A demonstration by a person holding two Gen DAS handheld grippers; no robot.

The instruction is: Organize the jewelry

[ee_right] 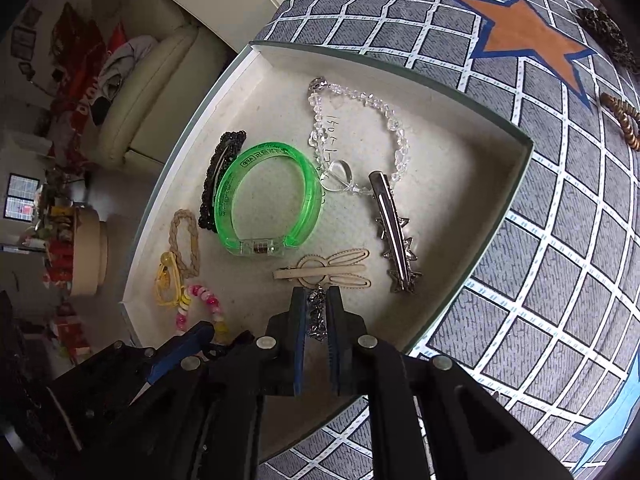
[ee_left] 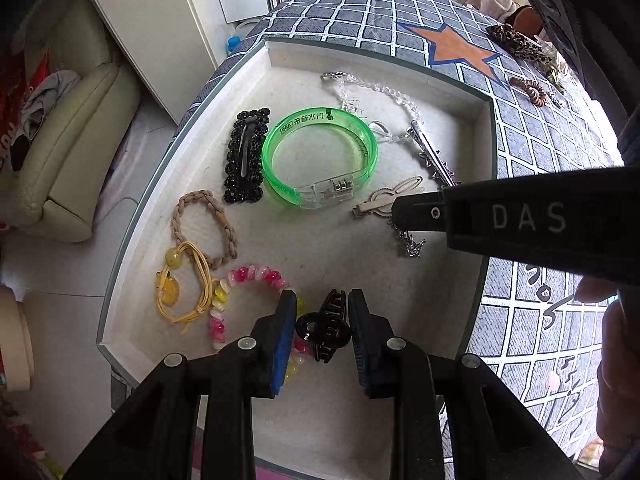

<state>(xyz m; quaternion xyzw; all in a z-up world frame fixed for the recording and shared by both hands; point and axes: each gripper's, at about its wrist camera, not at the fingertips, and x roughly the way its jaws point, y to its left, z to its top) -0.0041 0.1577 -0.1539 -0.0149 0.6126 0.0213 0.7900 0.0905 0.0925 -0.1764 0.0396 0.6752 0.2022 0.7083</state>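
Note:
A white tray (ee_left: pixel 360 60) (ee_right: pixel 400 80) holds several pieces of jewelry. My left gripper (ee_left: pixel 322 296) points down over its near end, shut on a black claw hair clip (ee_left: pixel 324 332). My right gripper (ee_right: pixel 316 292) (ee_left: pixel 400 210) is low over the tray's right side, shut on a bunched silver chain (ee_right: pixel 316 316) whose end trails onto the tray floor (ee_left: pixel 410 242). Just beyond its tips lies a beige rabbit clip (ee_right: pixel 320 274) (ee_left: pixel 384 200). A blue pad of the left gripper's finger (ee_right: pixel 180 356) shows in the right wrist view.
In the tray: a green bangle (ee_left: pixel 276 140), black beaded clip (ee_left: pixel 246 156), braided tie (ee_left: pixel 188 208), yellow cord tie (ee_left: pixel 176 292), pink bead bracelet (ee_left: pixel 248 274), crystal bracelet (ee_right: pixel 360 96), silver star clip (ee_right: pixel 396 240). On the checked cloth: a leopard scrunchie (ee_left: pixel 516 42) and brown spiral tie (ee_left: pixel 532 90).

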